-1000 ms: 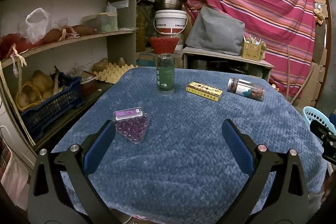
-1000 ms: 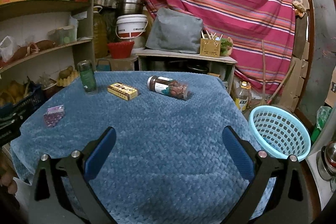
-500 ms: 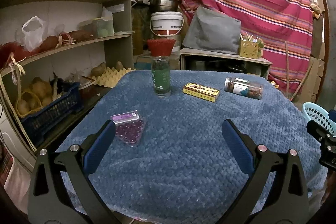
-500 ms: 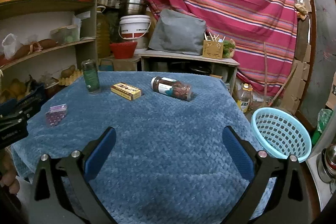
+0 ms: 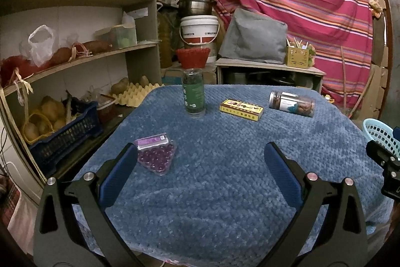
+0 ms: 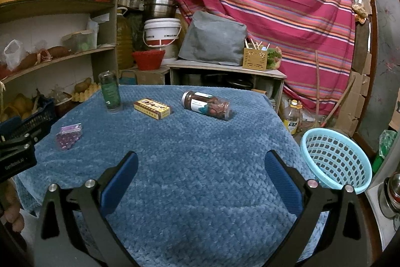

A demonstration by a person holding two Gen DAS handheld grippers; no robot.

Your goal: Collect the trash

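Four items on blue cloth (image 6: 200, 167): two jars, box, bead packet; both grippers' jaws spread, empty.

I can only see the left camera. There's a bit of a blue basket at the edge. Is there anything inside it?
Observer: From the right camera, the blue basket shows nearly whole, standing on the floor beside the table. No trash shows in the part of the inside that's visible.
Operator: Is there stuff on the floor near it?
Observer: Yes, a plastic bottle with a yellow cap stands on the floor behind the table's corner.
Operator: Is the other gripper holding something?
Observer: No, the right gripper is open with nothing between its fingers, hovering over bare blue cloth.
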